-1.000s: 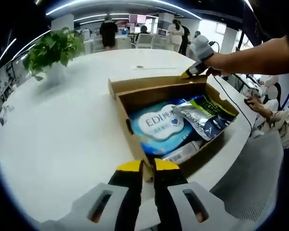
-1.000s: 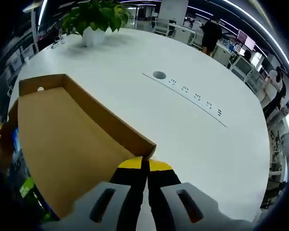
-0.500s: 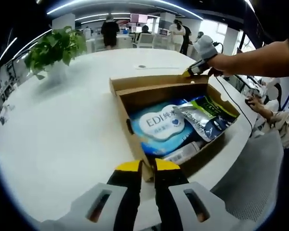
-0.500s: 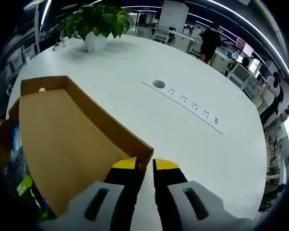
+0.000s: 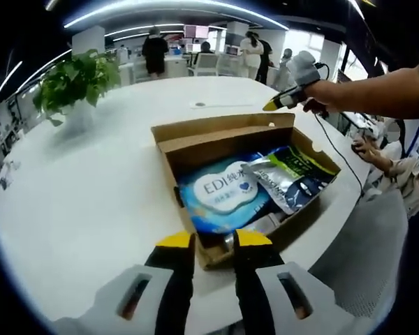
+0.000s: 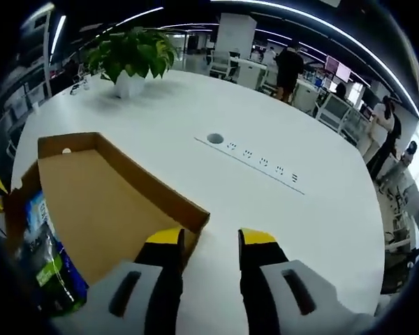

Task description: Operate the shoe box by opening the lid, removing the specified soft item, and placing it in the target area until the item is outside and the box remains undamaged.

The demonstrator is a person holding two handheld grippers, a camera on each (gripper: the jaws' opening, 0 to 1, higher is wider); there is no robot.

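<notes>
The brown shoe box lies open on the white table, its lid folded back at the far side. Inside lie a blue and white soft pack marked EDI and a silver and dark green pouch. My left gripper is open, with the box's near corner between its jaws. My right gripper is open just behind the lid's corner, touching nothing. It also shows in the left gripper view as the right gripper, held by a hand above the lid's far right corner. The pouch shows at the lower left.
A potted plant stands at the table's far left. A socket strip and a round hole lie beyond the lid. A seated person is beside the table's right edge. Other people stand far behind.
Both grippers have opened. The right one let go of the lid's corner and backed off a little. The left one's jaws spread around the box's near corner.
</notes>
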